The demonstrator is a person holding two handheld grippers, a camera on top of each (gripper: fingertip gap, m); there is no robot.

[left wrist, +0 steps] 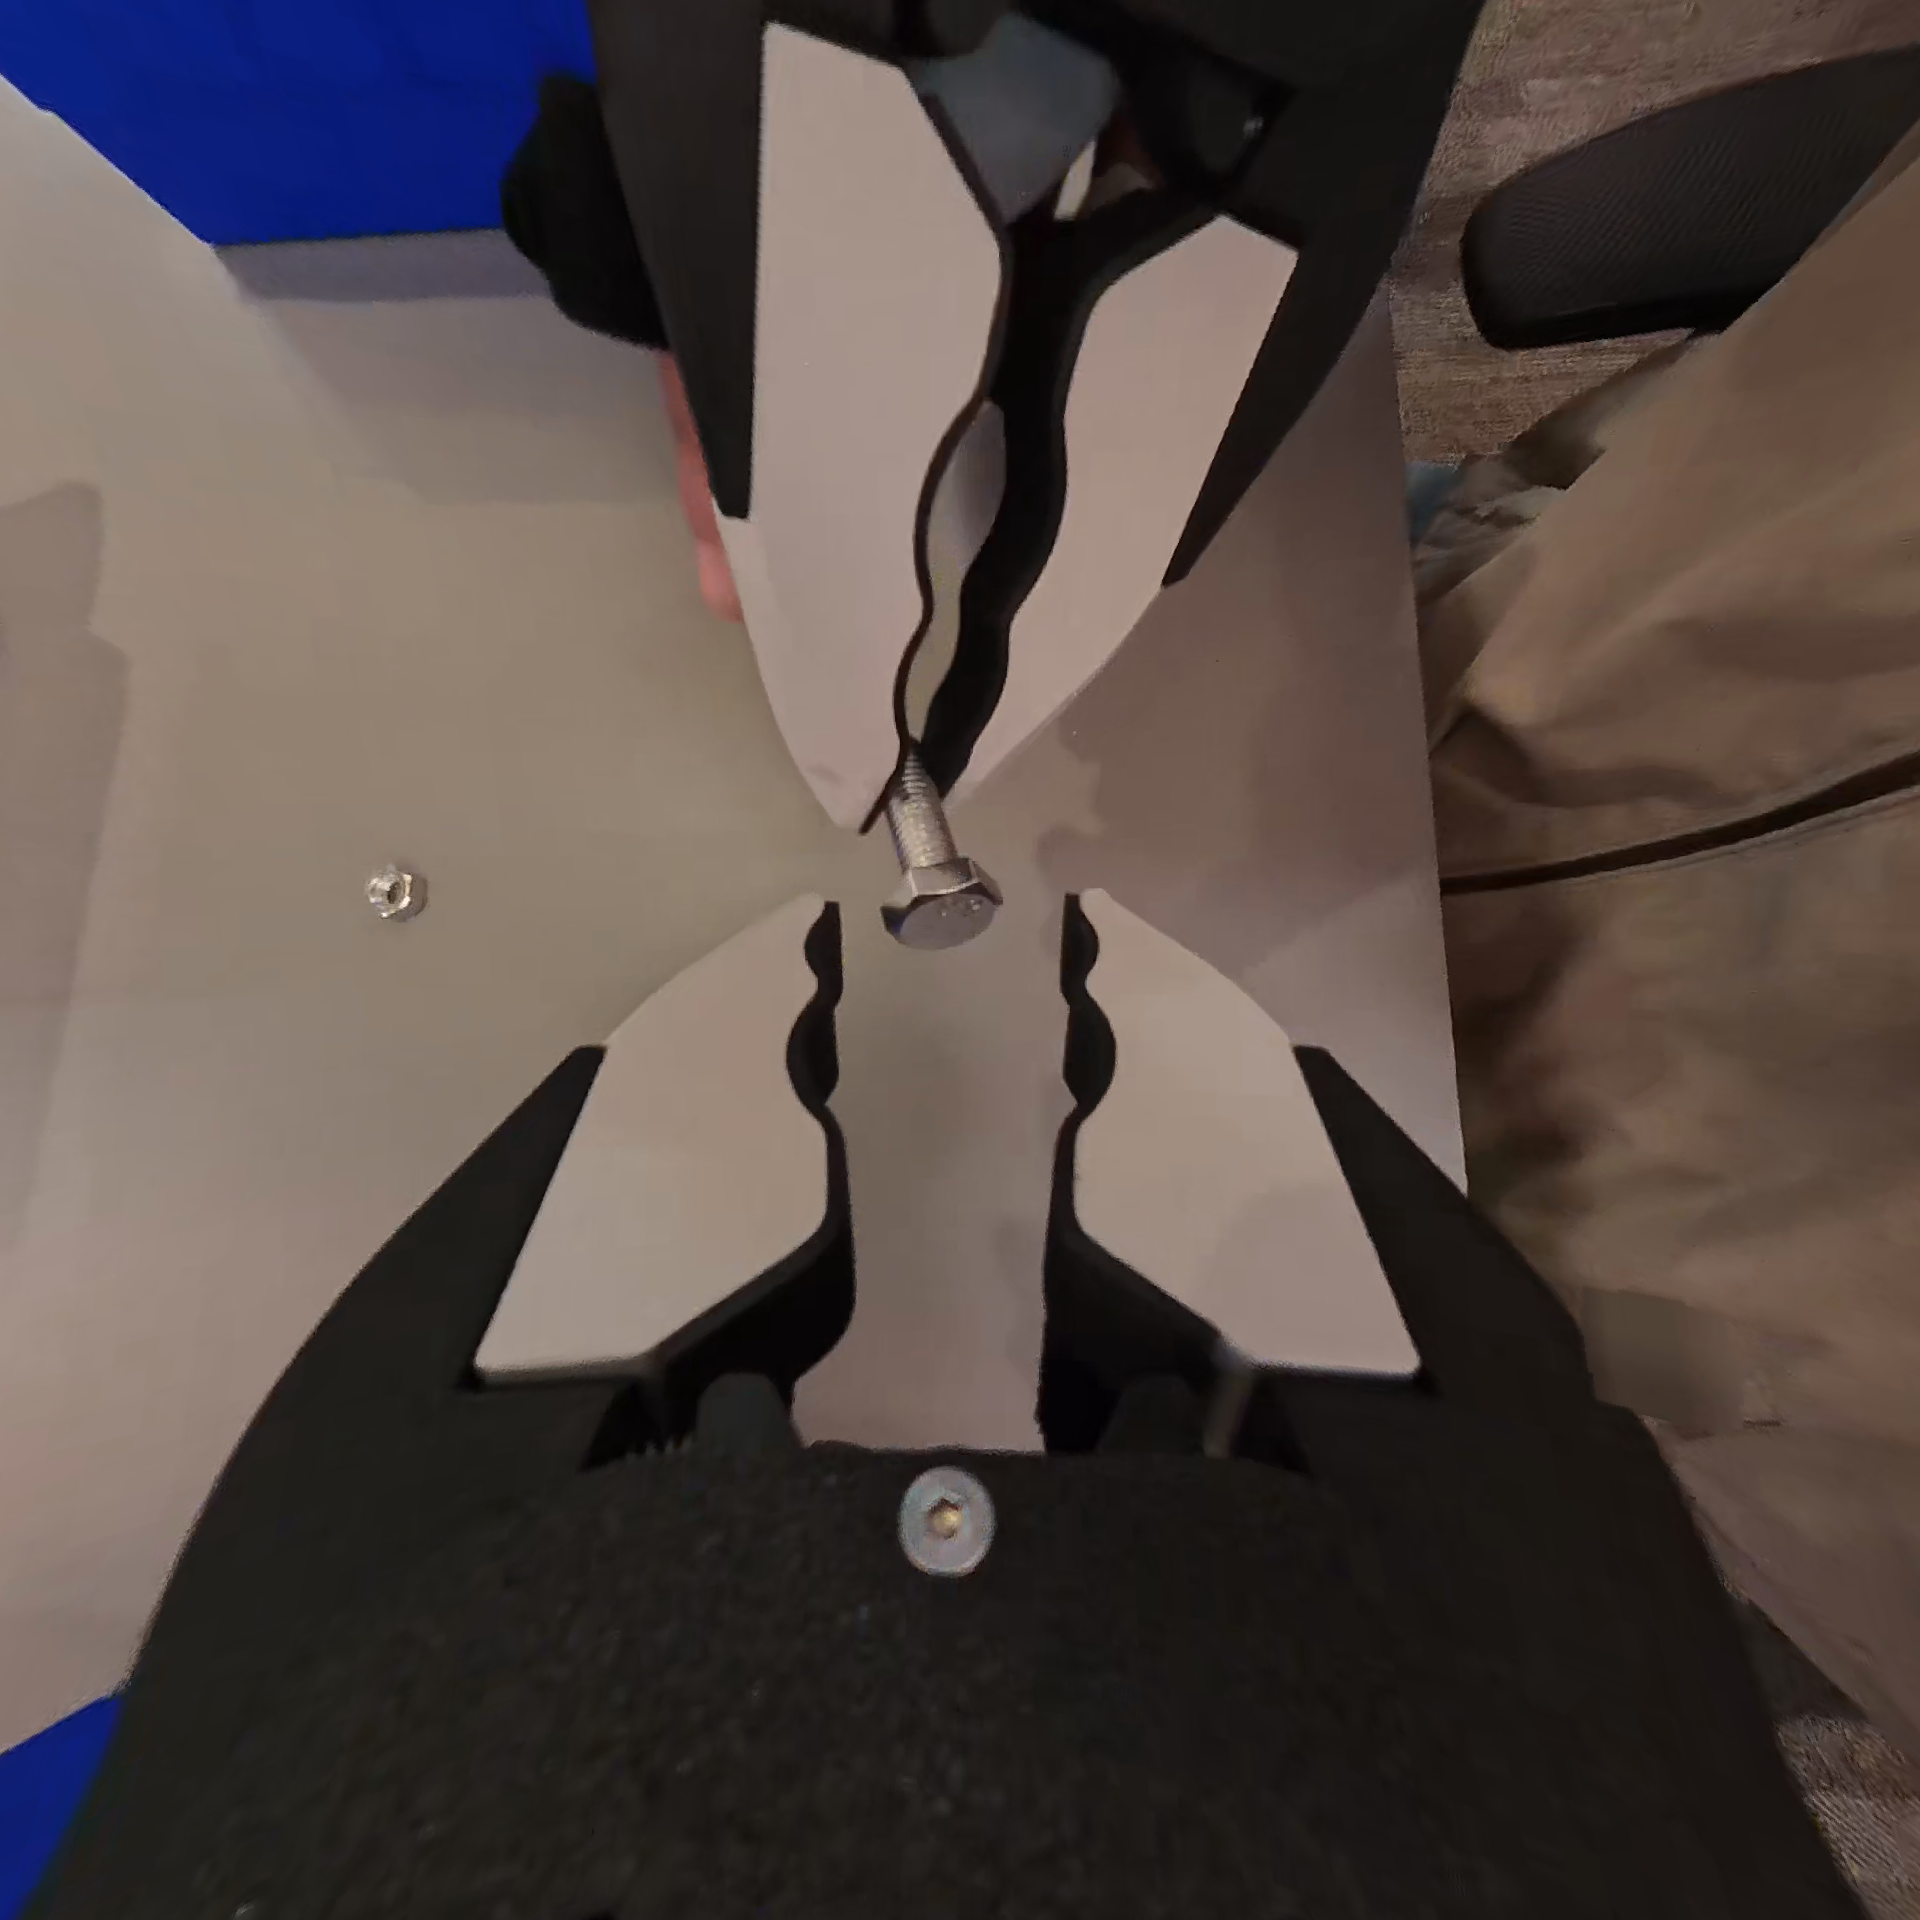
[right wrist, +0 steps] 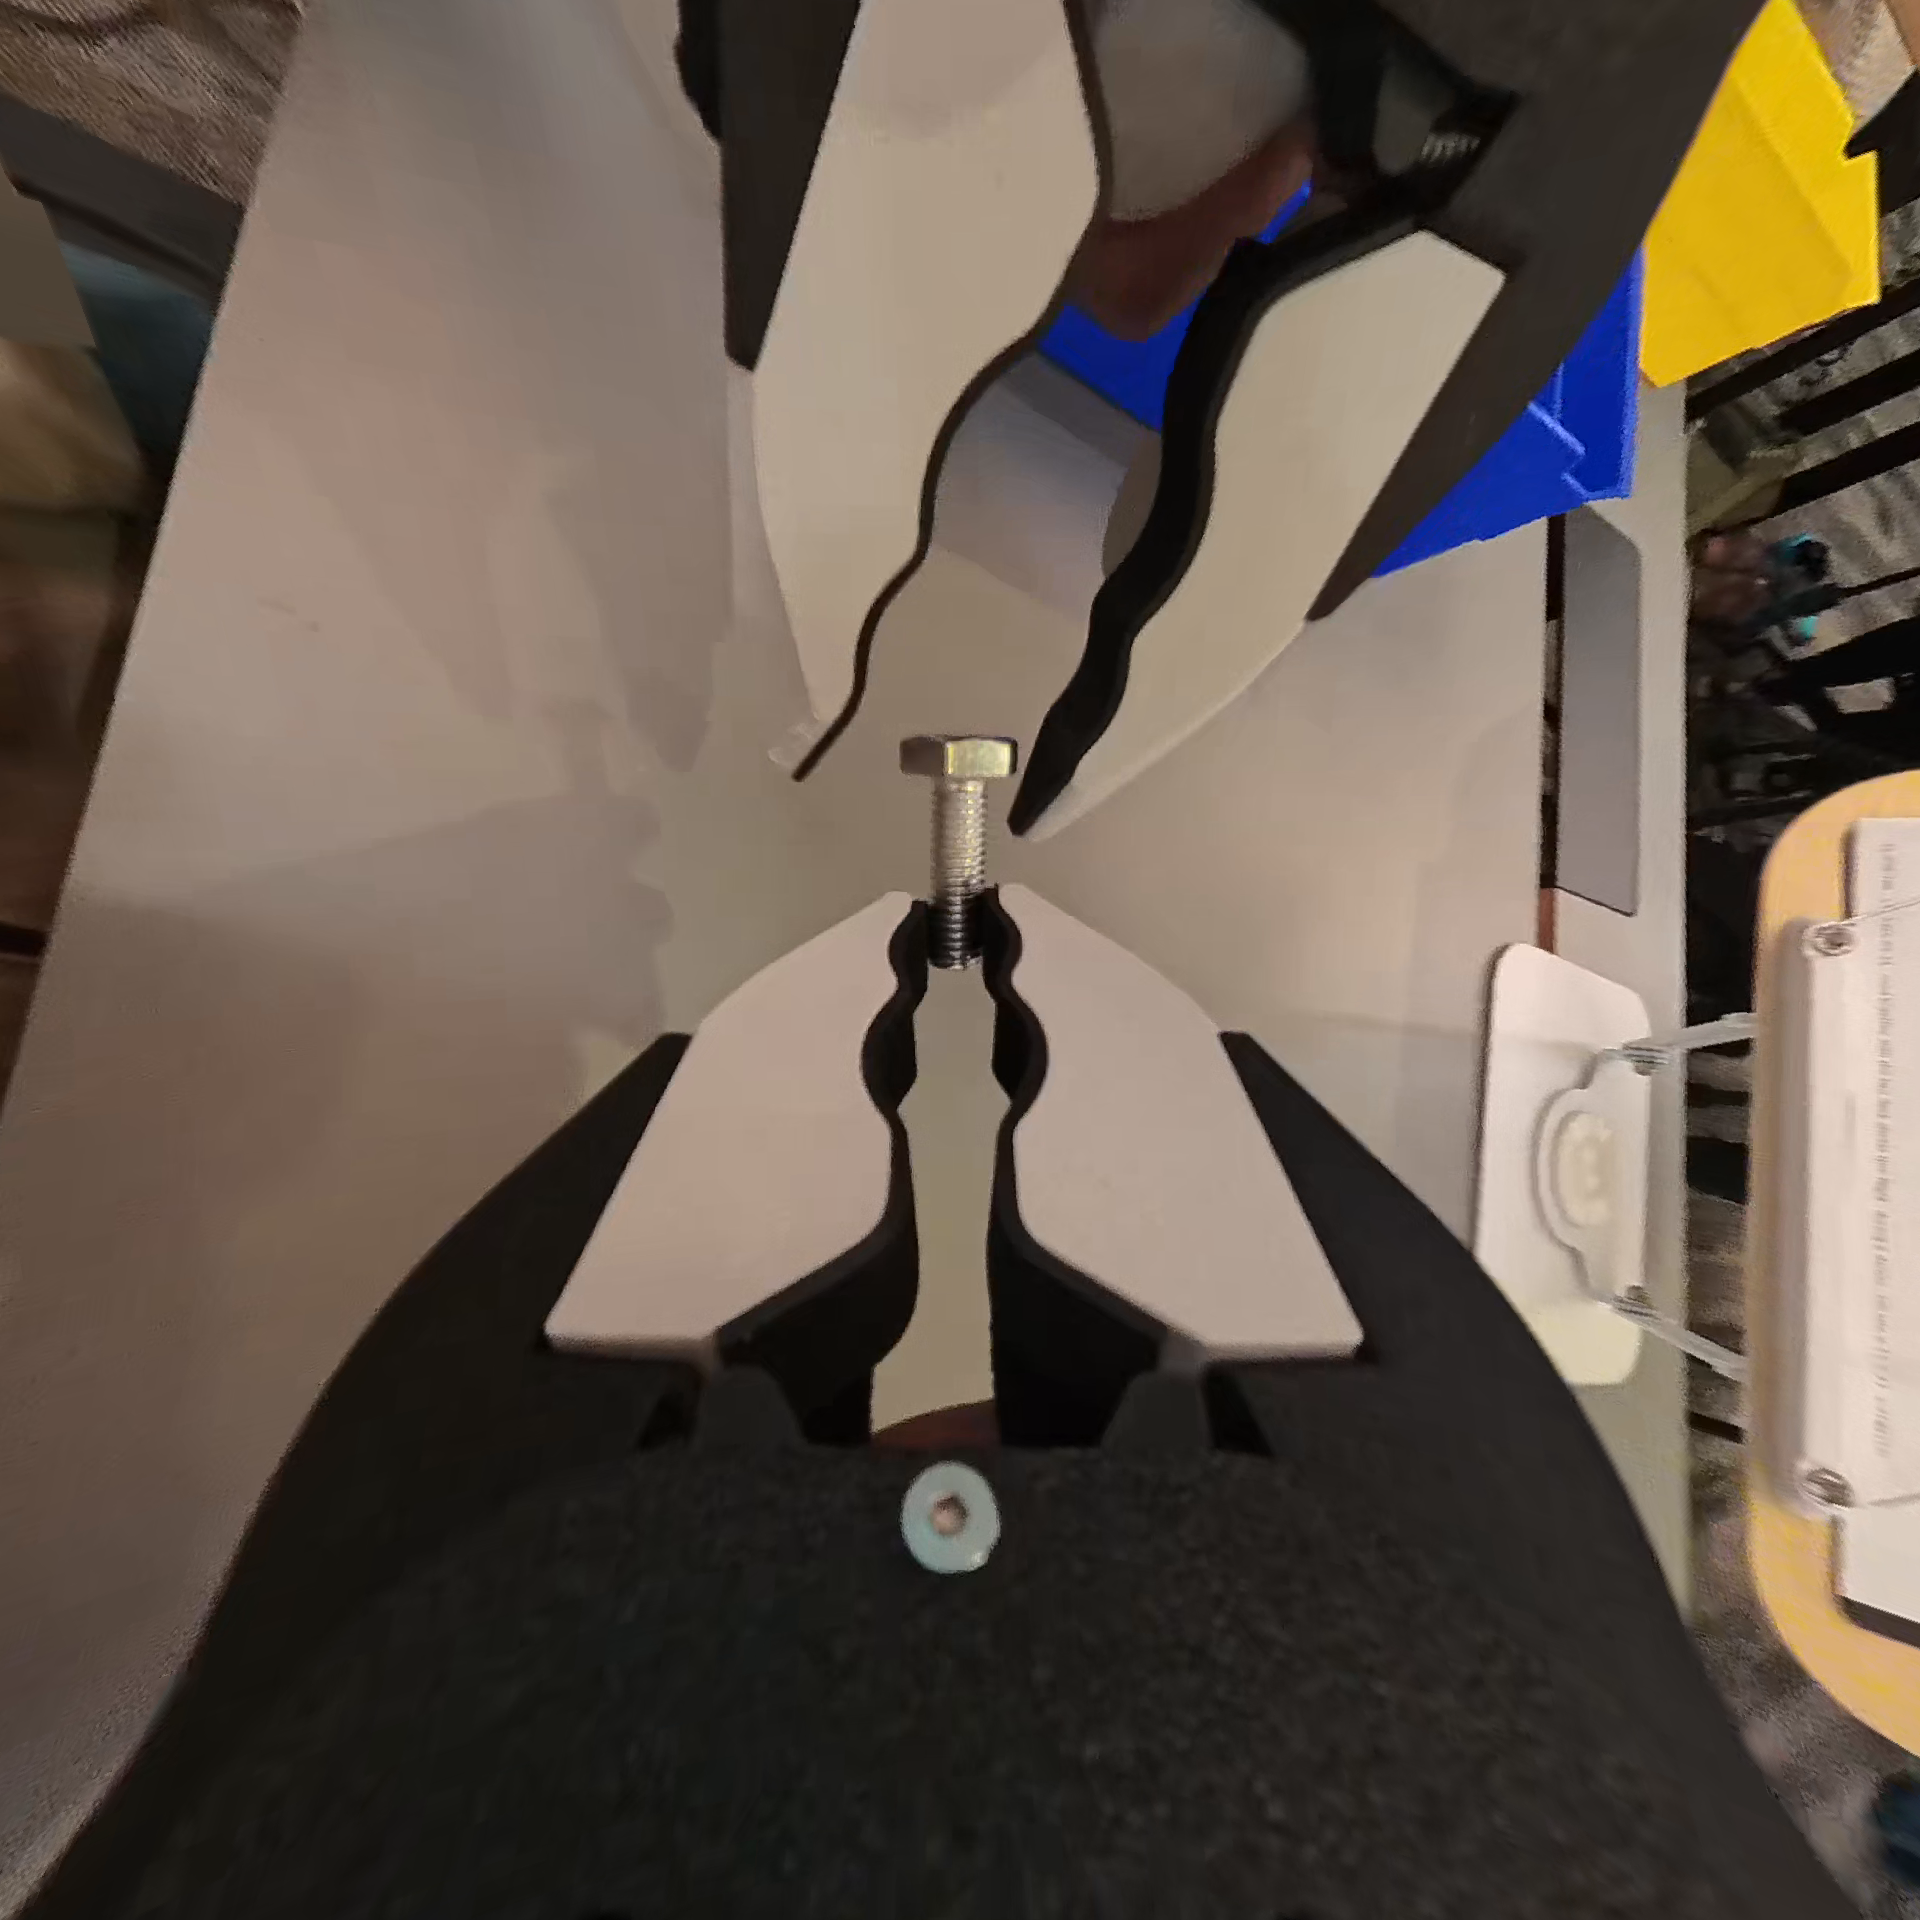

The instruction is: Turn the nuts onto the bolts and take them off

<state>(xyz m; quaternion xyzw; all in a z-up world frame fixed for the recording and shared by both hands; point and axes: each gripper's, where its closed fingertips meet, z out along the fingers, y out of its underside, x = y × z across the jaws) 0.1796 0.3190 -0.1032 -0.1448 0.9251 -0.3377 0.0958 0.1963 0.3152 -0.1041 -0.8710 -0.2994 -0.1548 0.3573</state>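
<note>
**Bolt held over the desk, nut lying apart**

A nut (left wrist: 395,892) lies alone on the grey desk (left wrist: 312,623), toward its left side. The left gripper (left wrist: 951,914) is spread wide, its fingertips flanking the bolt (left wrist: 932,883) head without touching. The right gripper (right wrist: 956,904) is clenched on the bolt's threaded end above the desk.

A silver hex-head bolt (right wrist: 958,821) is pinched by the threaded end of its shank between the tips of the right gripper's jaws, its head pointing straight out ahead of them. The head sits in the gap between the left gripper's parted jaws, touching neither. No nut is on it. A small silver nut (left wrist: 395,891) lies flat on the pale surface, well off to the left of the left jaws.
</note>
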